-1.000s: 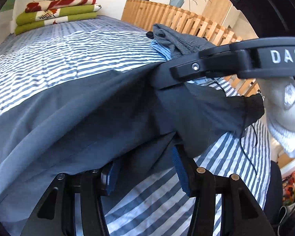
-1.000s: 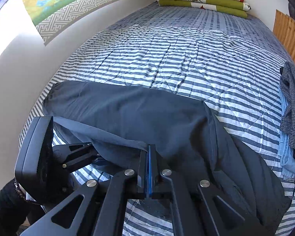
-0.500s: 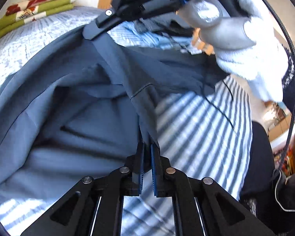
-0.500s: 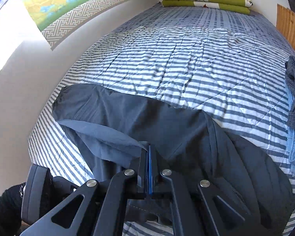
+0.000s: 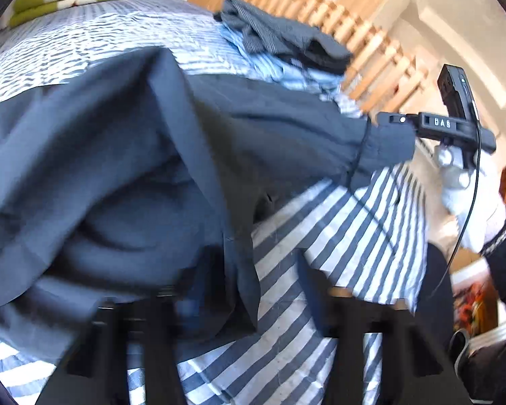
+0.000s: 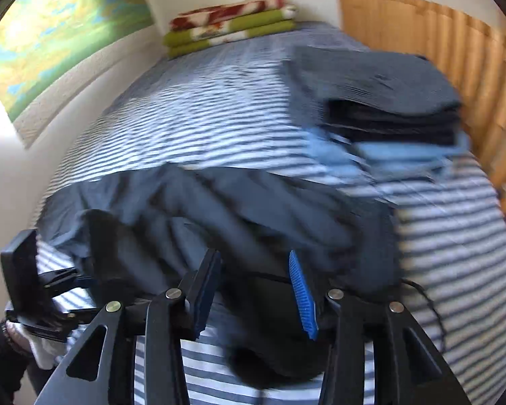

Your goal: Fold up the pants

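pants look: slate-grey pants (image 5: 118, 135), thin smooth fabric, no pattern. Not flat at all right now; they're bunched into soft folds, with one tall ridge running up the middle in the left wrist view.
pants edges: a stitched hem edge hangs down loose at the front. A gathered end sticks out sideways, and a thin dark cord (image 5: 374, 209) trails off it over the stripes.
where the pants are: across the near end of the bed (image 5: 337, 236), lying on its blue-and-white striped cover from one side towards the other.
left gripper (image 5: 253, 270): jaws have just been opening. It's pretty blurry down there, but the fingers look apart with the hem edge hanging between them and nothing pinched, so I'd call it let go.
right gripper (image 6: 253, 270): jaws have just been opening too. The blue pads (image 6: 302, 297) stand clearly apart, dark fabric sits between and under them, and neither pad presses on it.
right gripper from the other side: its tip is right at the gathered end of the pants, at the bed's near corner.
hand: white-gloved hand (image 5: 469, 195) holding that right gripper, just off the bed's edge.
other clothes: a folded pile (image 6: 381, 94), dark on top and light blue under, on the bed's side by the wooden slats.
blankets: green and red folded blankets (image 6: 229, 23) at the bed's far end.
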